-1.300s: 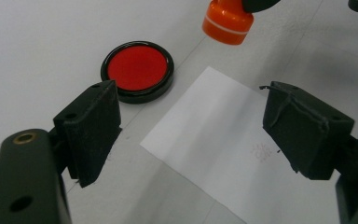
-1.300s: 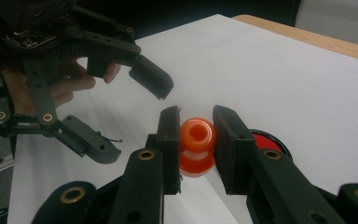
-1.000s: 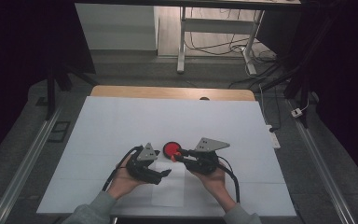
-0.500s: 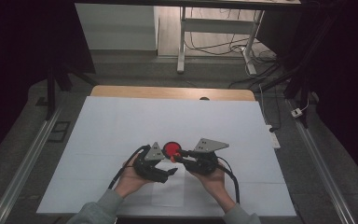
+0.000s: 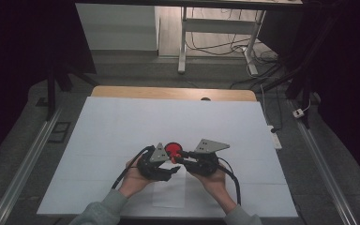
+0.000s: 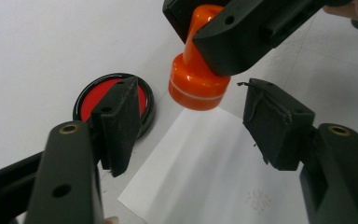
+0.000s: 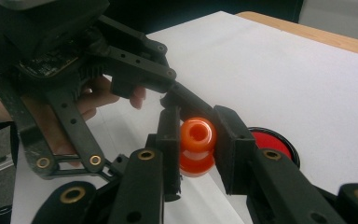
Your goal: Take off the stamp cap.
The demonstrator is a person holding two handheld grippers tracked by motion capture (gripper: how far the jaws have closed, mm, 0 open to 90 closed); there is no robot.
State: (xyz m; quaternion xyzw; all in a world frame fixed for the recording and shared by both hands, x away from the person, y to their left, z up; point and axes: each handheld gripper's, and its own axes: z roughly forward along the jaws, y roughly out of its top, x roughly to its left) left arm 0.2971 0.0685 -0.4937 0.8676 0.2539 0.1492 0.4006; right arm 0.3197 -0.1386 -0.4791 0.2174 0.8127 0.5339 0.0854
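While the right claw point(image 7: 193, 140) pinches the knob handle of an orange stamp point(image 6: 196, 74) and holds it upright just above the near corner of a white paper slip point(image 6: 214, 168), the left claw point(image 6: 186, 126) stands alongside with its jaws partly spread, having just been closing, and nothing between its pads. A round red ink pad point(image 6: 95, 99) in a black case lies on the white tabletop point(image 5: 122, 126) just beside the slip, behind the left claw's left jaw. Both hands meet near the tabletop's front edge.
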